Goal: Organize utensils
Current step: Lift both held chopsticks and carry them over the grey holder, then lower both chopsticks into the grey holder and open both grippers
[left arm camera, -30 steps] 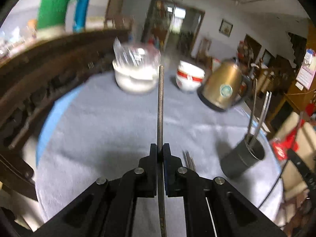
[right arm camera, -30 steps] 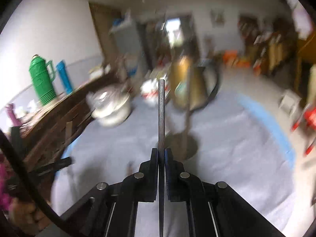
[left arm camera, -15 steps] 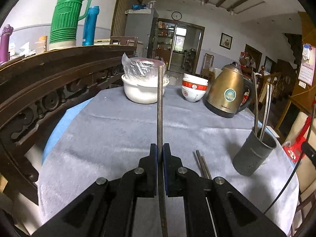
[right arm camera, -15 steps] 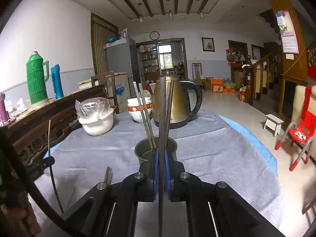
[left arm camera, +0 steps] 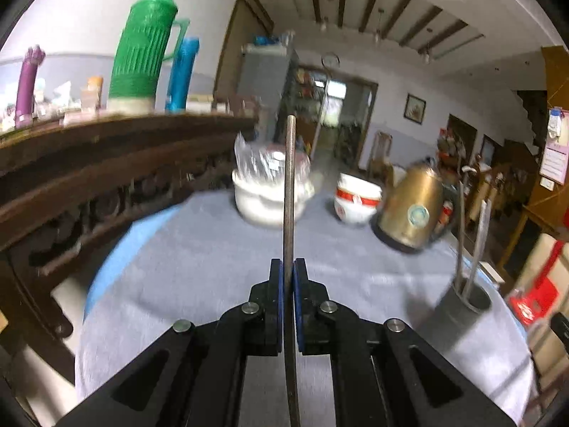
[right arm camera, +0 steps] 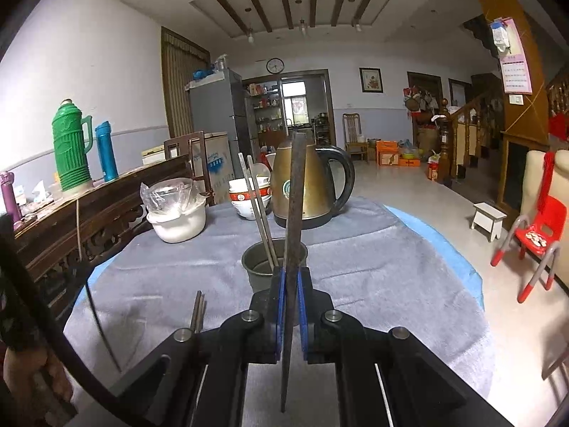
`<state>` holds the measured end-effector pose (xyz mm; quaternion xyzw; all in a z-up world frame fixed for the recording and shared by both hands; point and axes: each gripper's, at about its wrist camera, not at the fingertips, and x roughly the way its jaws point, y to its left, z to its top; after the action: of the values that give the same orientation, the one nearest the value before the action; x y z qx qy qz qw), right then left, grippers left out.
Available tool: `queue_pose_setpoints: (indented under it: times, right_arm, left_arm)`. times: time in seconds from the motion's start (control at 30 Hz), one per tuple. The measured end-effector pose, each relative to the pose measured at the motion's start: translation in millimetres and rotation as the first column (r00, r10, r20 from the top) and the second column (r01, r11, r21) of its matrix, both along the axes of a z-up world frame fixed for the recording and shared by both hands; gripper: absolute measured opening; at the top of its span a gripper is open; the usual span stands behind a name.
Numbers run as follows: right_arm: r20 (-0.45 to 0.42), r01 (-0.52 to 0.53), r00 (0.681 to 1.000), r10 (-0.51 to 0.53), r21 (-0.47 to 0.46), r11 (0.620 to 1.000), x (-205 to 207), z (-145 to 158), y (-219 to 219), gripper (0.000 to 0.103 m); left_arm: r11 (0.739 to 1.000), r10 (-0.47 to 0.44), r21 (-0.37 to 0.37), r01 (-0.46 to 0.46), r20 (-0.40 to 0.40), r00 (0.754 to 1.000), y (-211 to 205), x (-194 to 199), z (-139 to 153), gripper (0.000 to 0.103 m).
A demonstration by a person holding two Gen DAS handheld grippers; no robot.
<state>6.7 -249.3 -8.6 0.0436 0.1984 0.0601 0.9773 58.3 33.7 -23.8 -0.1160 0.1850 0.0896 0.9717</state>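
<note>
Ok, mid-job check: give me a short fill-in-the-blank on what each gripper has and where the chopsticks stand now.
1. The right gripper is shut on a single ____.
2. Two metal chopsticks already stand in the grey ____.
3. Two more chopsticks lie flat on the ____ tablecloth.
4. Behind the cup stands a brass-coloured ____.

Missing words: chopstick; cup; grey; kettle

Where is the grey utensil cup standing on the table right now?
In the right wrist view the grey cup stands mid-table on the grey cloth, just ahead of the right gripper, before the brass kettle.
</note>
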Motion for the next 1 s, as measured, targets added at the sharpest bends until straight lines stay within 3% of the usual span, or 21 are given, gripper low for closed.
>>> queue_pose_setpoints:
  times: [0.17, 0.4, 1.0]
  right_arm:
    - [0.001, 0.004, 1.0, -0.004, -0.001, 1.0, 0, -1, 0, 0.007]
    - [-0.003, -0.002, 1.0, 0.002, 0.001, 1.0, 1, 1, 0, 0.007]
    - [-0.019, -0.023, 1.0, 0.024, 0.023, 0.999, -10, 4, -5, 0.007]
  left_arm:
    - [0.997, 0.071, 0.036, -0.073, 0.048, 0.996, -8, 15, -16, 0.006]
    - [0.995, 0.078, 0.062, -0.081, 0.042, 0.996, -4, -9, -29, 0.007]
    - [0.996, -0.082, -0.029, 0.081, -0.041, 0.996, -1, -55, -11, 0.006]
